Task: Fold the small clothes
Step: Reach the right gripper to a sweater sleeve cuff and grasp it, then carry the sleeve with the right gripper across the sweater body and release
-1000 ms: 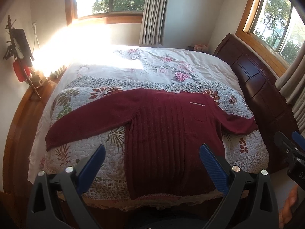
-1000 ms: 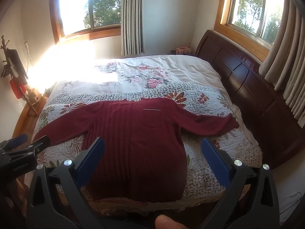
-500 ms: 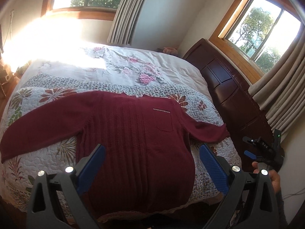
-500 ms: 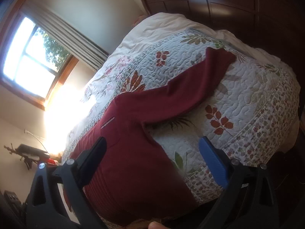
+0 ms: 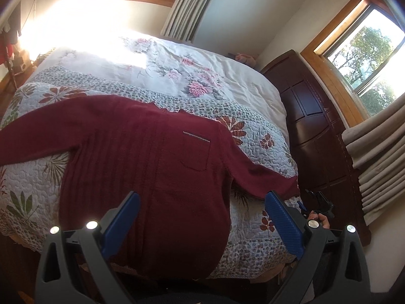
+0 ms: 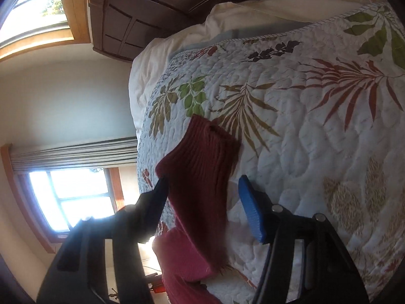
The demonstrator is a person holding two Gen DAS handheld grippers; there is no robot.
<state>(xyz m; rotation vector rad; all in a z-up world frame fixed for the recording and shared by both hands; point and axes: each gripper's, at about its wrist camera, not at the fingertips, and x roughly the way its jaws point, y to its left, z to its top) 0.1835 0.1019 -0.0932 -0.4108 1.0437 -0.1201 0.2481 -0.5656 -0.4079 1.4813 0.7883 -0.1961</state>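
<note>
Lying between spread fingers of right gripper (image 6: 202,187): sweater (image 5: 157,167) sleeve cuff; left gripper (image 5: 202,202) apart above hem.

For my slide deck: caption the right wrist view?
Open right tongs straddle the red sweater's sleeve cuff on the floral quilt.

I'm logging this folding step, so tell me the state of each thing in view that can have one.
Dark red knit sweater: spread flat, unfolded, sleeves out.
Sweater's right sleeve cuff: between the right gripper's open fingers, not clamped.
Left gripper: open, above the sweater hem.
Right gripper: open.
Floral quilted bedspread: laid flat.
</note>
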